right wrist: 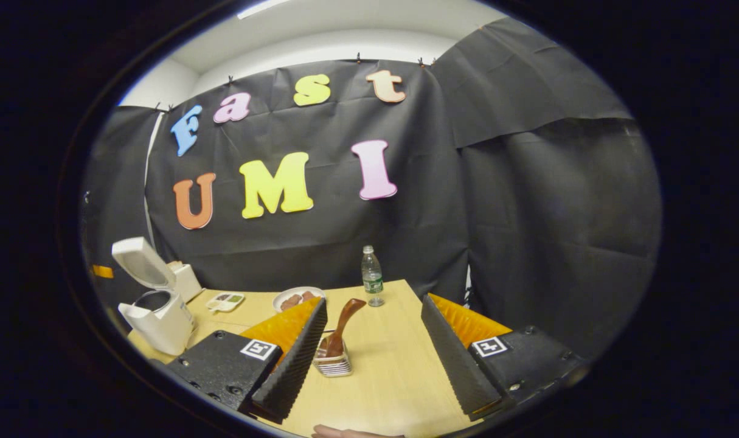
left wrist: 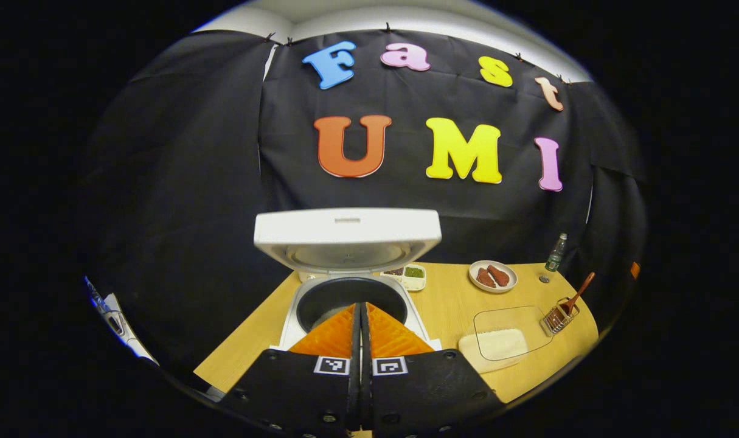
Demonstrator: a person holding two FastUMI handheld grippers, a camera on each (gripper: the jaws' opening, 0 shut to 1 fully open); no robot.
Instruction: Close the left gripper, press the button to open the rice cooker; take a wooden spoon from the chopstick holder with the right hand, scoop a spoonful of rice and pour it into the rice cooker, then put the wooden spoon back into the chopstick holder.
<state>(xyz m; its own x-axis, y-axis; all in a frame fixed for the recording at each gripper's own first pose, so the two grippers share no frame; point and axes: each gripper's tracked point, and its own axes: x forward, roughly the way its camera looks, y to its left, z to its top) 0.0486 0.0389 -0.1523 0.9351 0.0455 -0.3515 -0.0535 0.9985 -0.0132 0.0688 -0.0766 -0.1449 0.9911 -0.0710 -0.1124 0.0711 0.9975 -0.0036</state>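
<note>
The rice cooker [left wrist: 347,286] stood open (lid raised); the left gripper [left wrist: 363,316] was closed before it, while the right gripper [right wrist: 372,340] gaped wide around the wooden spoon [right wrist: 342,328].

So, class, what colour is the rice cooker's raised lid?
White; the rice cooker's lid shows best in the left gripper view.

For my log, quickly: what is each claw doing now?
Left claw: closed, holding nothing.
Right claw: open, empty, before the brown wooden spoon.
</note>
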